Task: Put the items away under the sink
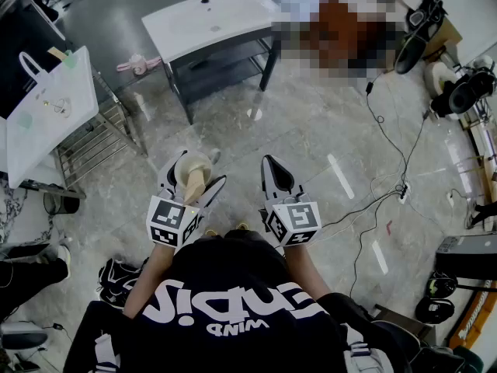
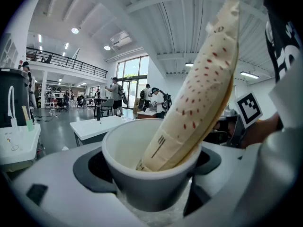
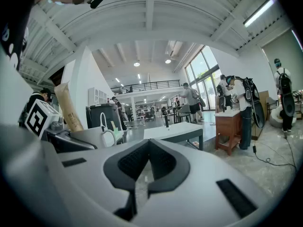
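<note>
Head view: my left tongs [image 1: 194, 174] grip the cup [image 1: 187, 162]; right tongs [image 1: 272, 169] closed, empty; sink [image 1: 210, 20] lies at twelve o'clock.

Consisted of a grey marbled floor [image 1: 311, 130]. Bore a white-topped sink stand [image 1: 210, 18] at top centre, a wire rack [image 1: 89, 146] at left, pink slippers [image 1: 138, 63] between them. Carried black cables [image 1: 382, 123] and a power strip [image 1: 402, 191] at right.

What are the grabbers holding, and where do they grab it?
The left gripper holds a white cup by its two sides; a spotted packet stands in it. The right gripper is shut and empty.
</note>
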Demonstrator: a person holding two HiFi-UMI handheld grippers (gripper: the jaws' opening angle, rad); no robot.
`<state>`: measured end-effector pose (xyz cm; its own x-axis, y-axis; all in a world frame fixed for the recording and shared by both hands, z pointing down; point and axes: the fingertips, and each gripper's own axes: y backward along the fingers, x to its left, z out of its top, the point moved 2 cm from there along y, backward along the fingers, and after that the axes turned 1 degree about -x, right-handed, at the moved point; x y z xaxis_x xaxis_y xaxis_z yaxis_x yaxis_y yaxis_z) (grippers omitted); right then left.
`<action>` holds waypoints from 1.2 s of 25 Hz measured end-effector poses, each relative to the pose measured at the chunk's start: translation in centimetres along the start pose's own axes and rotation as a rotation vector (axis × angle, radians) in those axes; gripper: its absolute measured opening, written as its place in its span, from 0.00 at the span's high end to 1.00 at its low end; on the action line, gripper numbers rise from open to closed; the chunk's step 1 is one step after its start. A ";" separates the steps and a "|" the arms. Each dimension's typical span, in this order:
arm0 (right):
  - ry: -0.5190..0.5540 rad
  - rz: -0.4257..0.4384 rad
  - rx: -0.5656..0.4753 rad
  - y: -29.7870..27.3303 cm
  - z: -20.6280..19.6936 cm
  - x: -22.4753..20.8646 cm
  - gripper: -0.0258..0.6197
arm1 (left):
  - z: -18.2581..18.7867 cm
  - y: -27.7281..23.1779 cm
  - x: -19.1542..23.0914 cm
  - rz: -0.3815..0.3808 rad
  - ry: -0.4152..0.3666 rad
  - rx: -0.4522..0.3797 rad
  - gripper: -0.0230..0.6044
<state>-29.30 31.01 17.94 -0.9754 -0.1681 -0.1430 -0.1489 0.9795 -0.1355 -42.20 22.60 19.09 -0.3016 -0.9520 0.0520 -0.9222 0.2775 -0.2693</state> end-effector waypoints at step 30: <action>-0.044 -0.075 -0.049 0.7 -1.5 0.4 0.93 | -1.3 -0.6 1.5 -0.057 -0.036 -0.004 0.22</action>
<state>-30.09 31.79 19.21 -0.9532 -0.2448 -0.1772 -0.2301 0.9681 -0.0995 -42.41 21.15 20.55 -0.2392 -0.9704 0.0321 -0.9388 0.2227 -0.2629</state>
